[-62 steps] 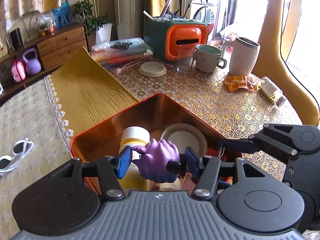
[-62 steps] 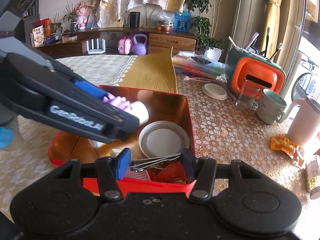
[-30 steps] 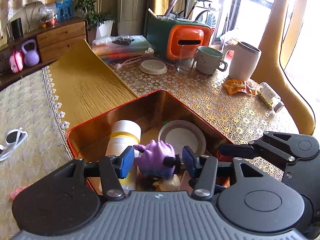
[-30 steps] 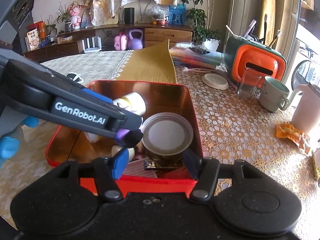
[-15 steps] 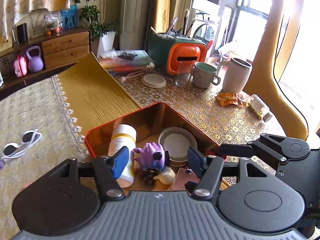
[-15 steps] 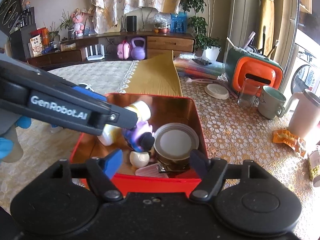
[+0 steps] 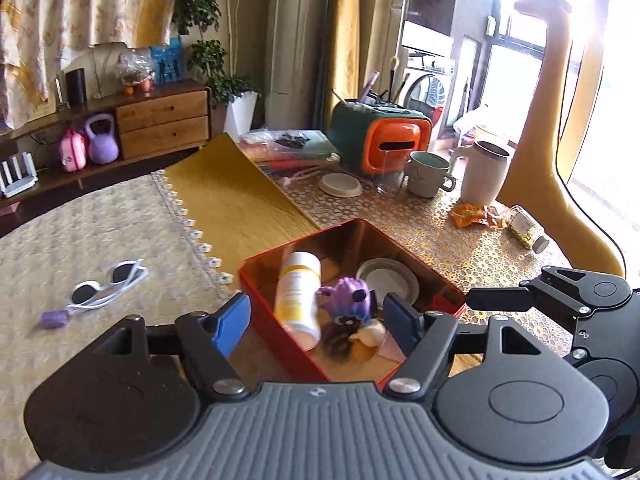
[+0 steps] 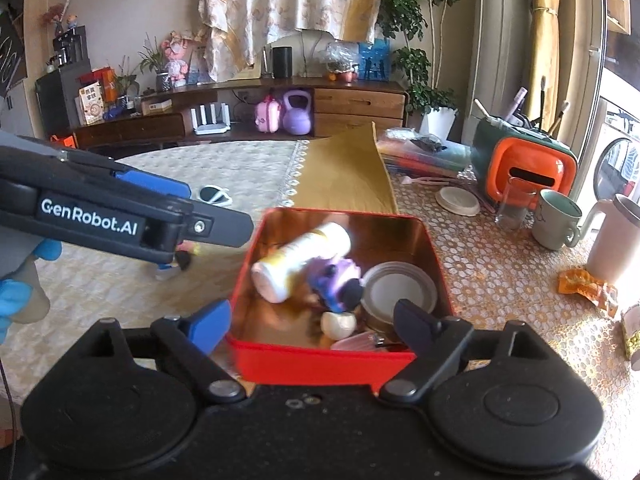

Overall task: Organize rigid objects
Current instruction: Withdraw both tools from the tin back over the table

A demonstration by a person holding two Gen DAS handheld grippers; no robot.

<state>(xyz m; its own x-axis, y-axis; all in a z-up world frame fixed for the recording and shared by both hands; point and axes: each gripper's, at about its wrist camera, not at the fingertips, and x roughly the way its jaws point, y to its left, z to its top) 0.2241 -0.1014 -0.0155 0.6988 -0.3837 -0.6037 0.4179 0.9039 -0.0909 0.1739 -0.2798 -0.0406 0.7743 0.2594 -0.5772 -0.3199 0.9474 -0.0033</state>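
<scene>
Both grippers hang empty above the red tin box [image 7: 424,268], so the step in hand looks like the gap between one placement and the next pick. The left gripper [image 7: 316,320] has its blue-padded fingers [image 7: 232,322] spread wide, with nothing between them; the right gripper [image 8: 312,322] is likewise spread and holds nothing.

Beyond and between the left fingertips, inside the box, lies the purple toy figure [image 7: 346,294], a lumpy moulded plastic shape resting against a white cylindrical bottle [image 7: 298,294] with a yellow band, tipped on its side. To the right of the toy sits a round, flat metal lid [image 7: 386,278], and just below it a small cream, egg-like piece [image 8: 338,322], though motion blur makes that one uncertain. The box's inner walls are glossy copper-toned metal.

Well off to the left of the left fingers, on the woven cream tablecloth [image 7: 80,240], lie white-framed sunglasses [image 7: 106,286]. Those seem a likely next target: thin rigid frames call for a low, level approach and a gentle pinch across the bridge.
</scene>
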